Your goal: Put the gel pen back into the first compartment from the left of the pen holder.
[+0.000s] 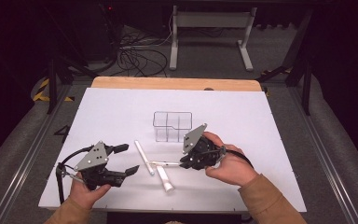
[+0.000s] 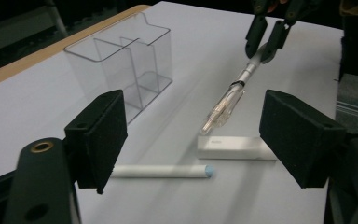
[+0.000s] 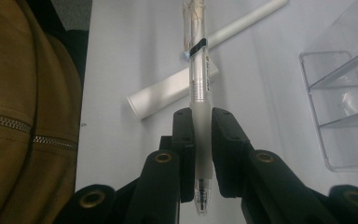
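My right gripper [image 1: 182,164] is shut on a clear pen [image 1: 164,164], which sticks out leftward from its jaws. In the right gripper view the pads [image 3: 185,140] squeeze the pen's grip [image 3: 200,84] near its tip end. In the left gripper view the same pen [image 2: 228,100] slants down from that gripper [image 2: 265,41], its far end close above a thick white tube [image 2: 235,148]. My left gripper [image 1: 127,159] stands open at the front left, with nothing between its pads [image 2: 102,135]. A slim white stick [image 2: 161,171] with a blue tip lies before it.
A clear divided organizer [image 1: 172,126] stands on the white board [image 1: 242,112] behind the pen, seemingly with nothing in it. The slim stick [image 1: 144,157] and the white tube [image 1: 164,178] lie between the two hands. A brown sleeve [image 3: 23,116] is close on the right gripper's left.
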`<state>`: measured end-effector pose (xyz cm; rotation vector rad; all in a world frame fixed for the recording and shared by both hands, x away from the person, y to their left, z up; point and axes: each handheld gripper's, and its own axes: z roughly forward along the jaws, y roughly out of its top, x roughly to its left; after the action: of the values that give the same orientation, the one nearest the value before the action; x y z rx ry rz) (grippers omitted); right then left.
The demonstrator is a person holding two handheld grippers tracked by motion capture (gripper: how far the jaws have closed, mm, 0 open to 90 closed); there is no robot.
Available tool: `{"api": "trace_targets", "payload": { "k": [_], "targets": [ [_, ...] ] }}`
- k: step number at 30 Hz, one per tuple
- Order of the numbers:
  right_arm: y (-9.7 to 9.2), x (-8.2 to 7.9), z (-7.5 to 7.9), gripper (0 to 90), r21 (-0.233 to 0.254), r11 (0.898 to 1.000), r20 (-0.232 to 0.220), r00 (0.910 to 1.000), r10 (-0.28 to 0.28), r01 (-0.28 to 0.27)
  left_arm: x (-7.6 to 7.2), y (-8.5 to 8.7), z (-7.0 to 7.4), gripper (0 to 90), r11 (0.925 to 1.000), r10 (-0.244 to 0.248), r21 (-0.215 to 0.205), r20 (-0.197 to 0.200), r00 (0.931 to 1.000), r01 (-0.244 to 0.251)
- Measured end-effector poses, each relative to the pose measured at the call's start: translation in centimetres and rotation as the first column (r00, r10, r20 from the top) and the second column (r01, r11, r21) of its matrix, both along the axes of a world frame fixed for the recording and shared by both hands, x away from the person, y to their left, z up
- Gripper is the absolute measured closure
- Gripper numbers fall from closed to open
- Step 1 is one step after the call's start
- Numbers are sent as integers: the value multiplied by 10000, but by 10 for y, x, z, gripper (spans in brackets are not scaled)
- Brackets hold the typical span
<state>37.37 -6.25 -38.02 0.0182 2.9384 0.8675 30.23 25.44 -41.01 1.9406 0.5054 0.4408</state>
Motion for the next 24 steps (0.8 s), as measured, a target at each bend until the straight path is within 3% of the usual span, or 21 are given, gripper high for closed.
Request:
{"api": "trace_targets", "payload": {
  "k": [7, 15, 20, 24],
  "targets": [
    [0, 0, 1, 806, 63, 9996, -119, 9996, 259, -258, 5, -13, 8, 260, 9971, -624, 419, -293, 9976, 636],
    [2, 0, 0, 806, 157, 9996, -148, 9996, 253, -250, 15, -27, 14, 239, 9905, -926, 948, -779, 9926, 999],
    [3, 0, -1, 806, 56, 9996, -214, 9994, 272, -271, 19, -38, 17, 242, 9804, -1157, 1494, -913, 9891, 1285],
    [3, 0, -1, 806, 72, 9997, -298, 9993, 240, -238, 24, -44, 19, 210, 9705, -1579, 1636, -1246, 9796, 1773]
  ]
}}
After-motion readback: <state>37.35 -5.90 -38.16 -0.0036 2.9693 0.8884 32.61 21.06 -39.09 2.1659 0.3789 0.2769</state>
